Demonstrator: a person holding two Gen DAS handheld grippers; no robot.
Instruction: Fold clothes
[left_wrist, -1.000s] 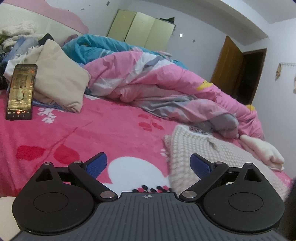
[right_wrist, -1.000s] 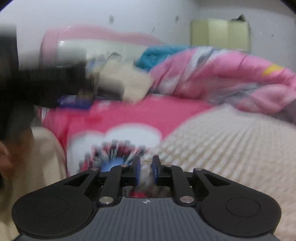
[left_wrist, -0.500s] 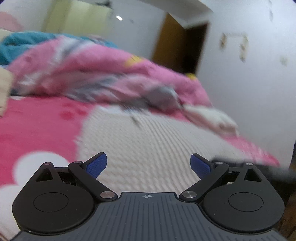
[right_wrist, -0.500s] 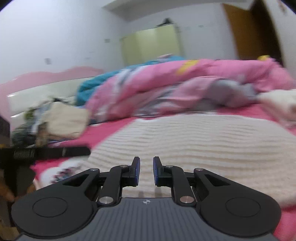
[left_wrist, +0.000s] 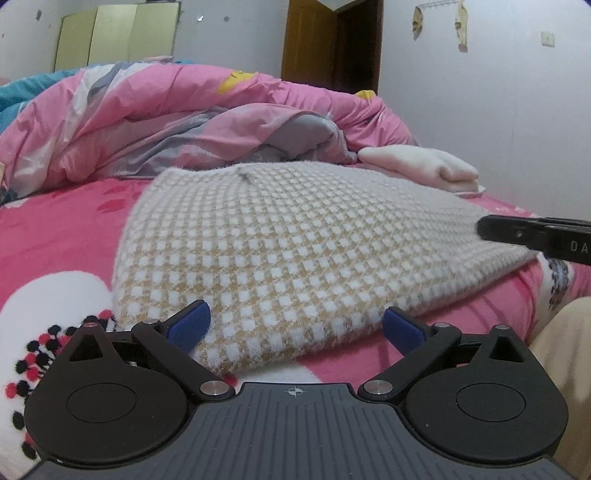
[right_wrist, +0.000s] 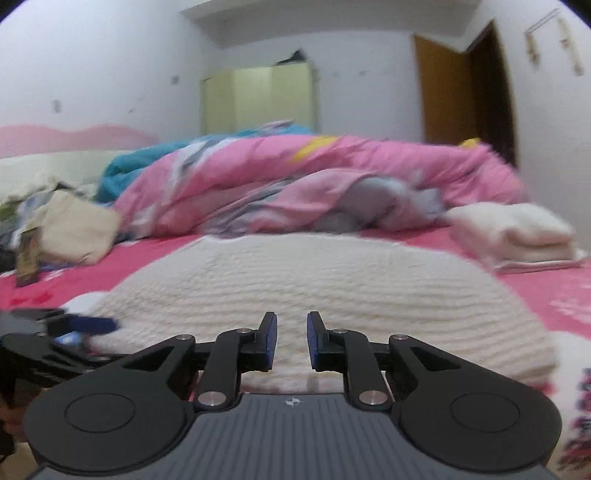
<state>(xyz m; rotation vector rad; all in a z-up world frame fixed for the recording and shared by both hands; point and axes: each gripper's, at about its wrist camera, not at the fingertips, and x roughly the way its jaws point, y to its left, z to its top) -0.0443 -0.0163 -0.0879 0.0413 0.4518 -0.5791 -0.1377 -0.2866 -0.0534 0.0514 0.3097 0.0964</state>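
Note:
A cream and tan checked knit sweater (left_wrist: 295, 229) lies flat on the pink bed sheet (left_wrist: 55, 229). My left gripper (left_wrist: 293, 317) is open wide at its near left corner, and the hem lies between the blue pads without being pinched. My right gripper (right_wrist: 291, 321) hovers low at the sweater's (right_wrist: 314, 277) near edge. Its pads stand a narrow gap apart with nothing between them. Each gripper shows in the other's view: the right one (left_wrist: 535, 236) at the sweater's right side, the left one (right_wrist: 74, 325) blurred at the left.
A crumpled pink quilt (left_wrist: 184, 110) fills the far side of the bed. Folded cream cloth (left_wrist: 424, 166) lies beyond the sweater at the right. Beige folded clothes (right_wrist: 77, 229) and a phone (right_wrist: 27, 258) sit far left. A brown door (left_wrist: 325, 40) is behind.
Both views swung to the right, off the phone and beige pile, onto the sweater. My left gripper came down to the sweater's near corner. Both jaws kept about the same width.

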